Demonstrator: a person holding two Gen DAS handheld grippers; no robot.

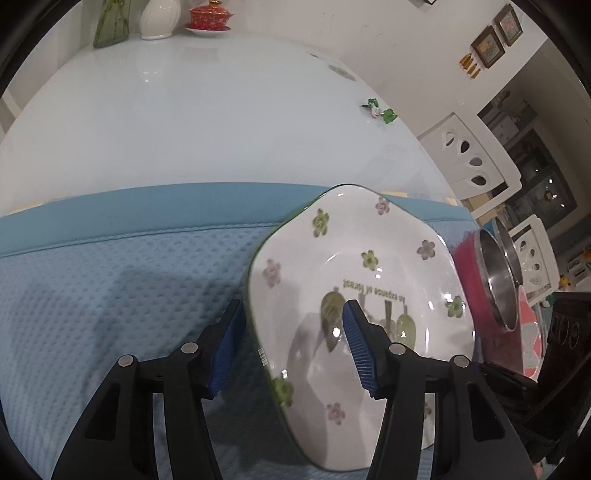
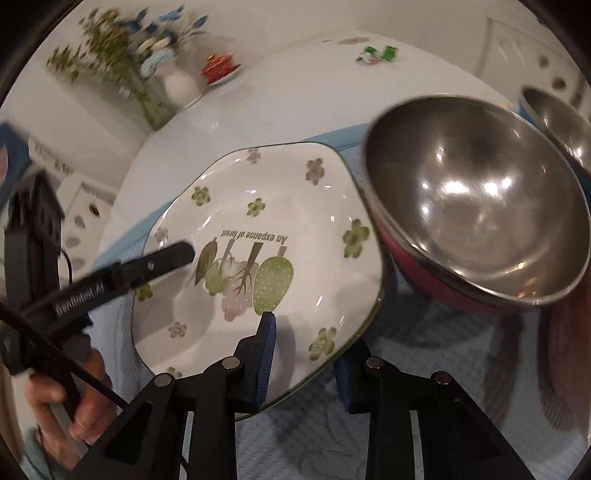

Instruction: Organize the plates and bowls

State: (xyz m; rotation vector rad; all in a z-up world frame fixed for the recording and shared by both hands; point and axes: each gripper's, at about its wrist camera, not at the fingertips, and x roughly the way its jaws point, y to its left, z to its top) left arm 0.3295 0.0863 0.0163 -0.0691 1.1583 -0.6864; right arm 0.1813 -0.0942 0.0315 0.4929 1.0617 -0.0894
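Note:
A white plate with green and pink flowers lies on the blue mat. My left gripper is open and straddles the plate's left rim, with one pad outside the rim and the other hanging over the plate's inside. In the right wrist view, one finger of the left gripper reaches over the plate. My right gripper is shut on the plate's near rim, one pad on top and one underneath. A steel bowl with a pink outside stands to the right of the plate, with a second steel bowl behind it.
The mat covers the near part of a white table. At the far end are vases and a red lidded cup on a saucer. Green wrappers lie at the right edge, and white chairs stand beyond it.

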